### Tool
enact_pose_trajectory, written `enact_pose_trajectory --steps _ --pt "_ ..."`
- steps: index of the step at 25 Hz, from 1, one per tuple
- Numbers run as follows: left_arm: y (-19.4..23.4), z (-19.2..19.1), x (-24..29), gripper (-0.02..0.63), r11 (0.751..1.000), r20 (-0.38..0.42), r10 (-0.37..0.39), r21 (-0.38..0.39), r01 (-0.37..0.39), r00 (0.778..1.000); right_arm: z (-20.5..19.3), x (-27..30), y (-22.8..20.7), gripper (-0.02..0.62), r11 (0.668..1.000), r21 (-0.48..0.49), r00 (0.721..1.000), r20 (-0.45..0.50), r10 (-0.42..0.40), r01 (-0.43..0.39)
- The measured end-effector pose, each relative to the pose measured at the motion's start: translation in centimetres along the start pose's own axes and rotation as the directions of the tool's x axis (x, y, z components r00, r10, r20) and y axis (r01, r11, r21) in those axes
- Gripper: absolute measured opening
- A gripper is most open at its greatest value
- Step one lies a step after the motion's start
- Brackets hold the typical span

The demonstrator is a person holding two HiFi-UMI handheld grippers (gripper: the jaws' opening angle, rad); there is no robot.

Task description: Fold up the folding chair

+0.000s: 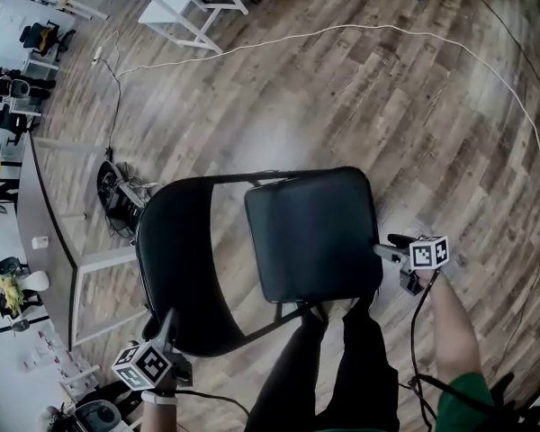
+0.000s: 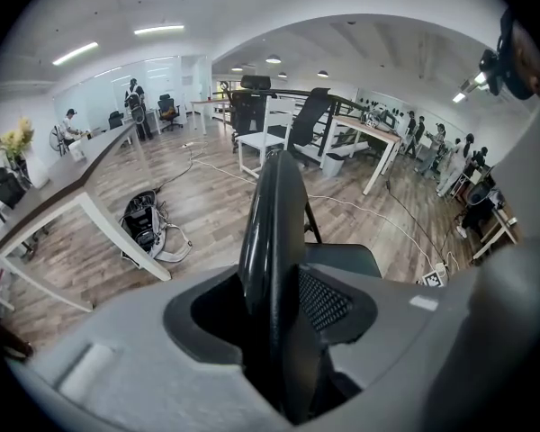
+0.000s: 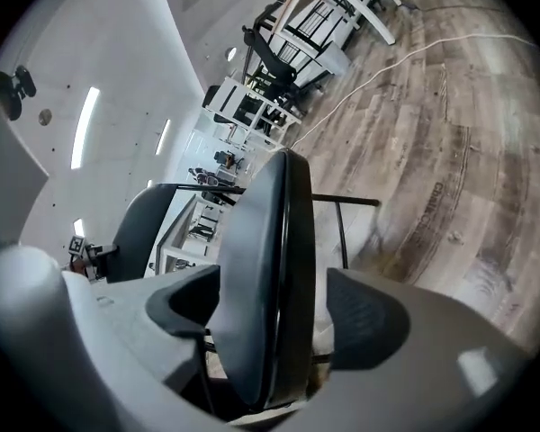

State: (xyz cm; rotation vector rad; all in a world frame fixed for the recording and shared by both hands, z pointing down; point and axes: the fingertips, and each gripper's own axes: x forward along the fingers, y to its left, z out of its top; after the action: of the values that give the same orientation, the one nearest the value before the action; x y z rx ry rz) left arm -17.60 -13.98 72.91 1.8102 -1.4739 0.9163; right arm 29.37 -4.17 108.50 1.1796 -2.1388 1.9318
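The black folding chair stands open on the wood floor, its seat [image 1: 315, 232] to the right and its curved backrest [image 1: 175, 268] to the left. My left gripper [image 1: 166, 327] sits at the backrest's near edge. In the left gripper view the backrest [image 2: 272, 214] runs edge-on between the jaws, and the left gripper [image 2: 274, 300] is shut on it. My right gripper [image 1: 389, 252] is at the seat's right edge. In the right gripper view the seat [image 3: 261, 277] stands edge-on between the jaws of the right gripper [image 3: 274, 309], with a gap to the right pad [image 3: 364, 318].
The person's dark-trousered legs [image 1: 342, 376] stand just behind the chair. A long white desk [image 1: 49, 241] runs along the left, with a bag [image 1: 117, 196] and cables on the floor beside it. A white cable [image 1: 360, 30] crosses the floor beyond. A white table [image 1: 184, 3] stands at the top.
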Motion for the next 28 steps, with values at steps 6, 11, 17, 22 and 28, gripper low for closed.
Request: enact_pose_trajectory --steps 6,11,17,22,28 --pt "0.3 0.3 0.2 0.201 1.0 0.011 0.013 0.004 -0.013 1.0 -0.2 5.2 0.2 0.423 0.993 0.015 0.993 -0.037 0.114 -0.113" --pt "0.1 0.4 0.9 0.202 1.0 0.016 0.008 0.004 -0.008 1.0 -0.7 7.6 -0.2 0.422 0.987 0.057 0.987 -0.05 0.154 -0.151" --pt "0.1 0.3 0.7 0.202 1.0 0.013 0.018 -0.002 -0.018 1.0 -0.7 8.3 -0.3 0.357 0.988 0.103 0.993 -0.014 0.115 -0.113" --pt "2.2 0.7 0.1 0.202 1.0 0.029 0.023 -0.013 -0.022 0.999 -0.5 8.6 1.8 0.357 0.993 0.082 0.996 -0.016 0.085 -0.084" --pt "5.2 2.5 -2.3 0.199 1.0 0.012 0.001 -0.031 -0.001 1.0 -0.6 9.5 8.0 0.354 0.998 0.062 1.0 -0.029 -0.01 0.012"
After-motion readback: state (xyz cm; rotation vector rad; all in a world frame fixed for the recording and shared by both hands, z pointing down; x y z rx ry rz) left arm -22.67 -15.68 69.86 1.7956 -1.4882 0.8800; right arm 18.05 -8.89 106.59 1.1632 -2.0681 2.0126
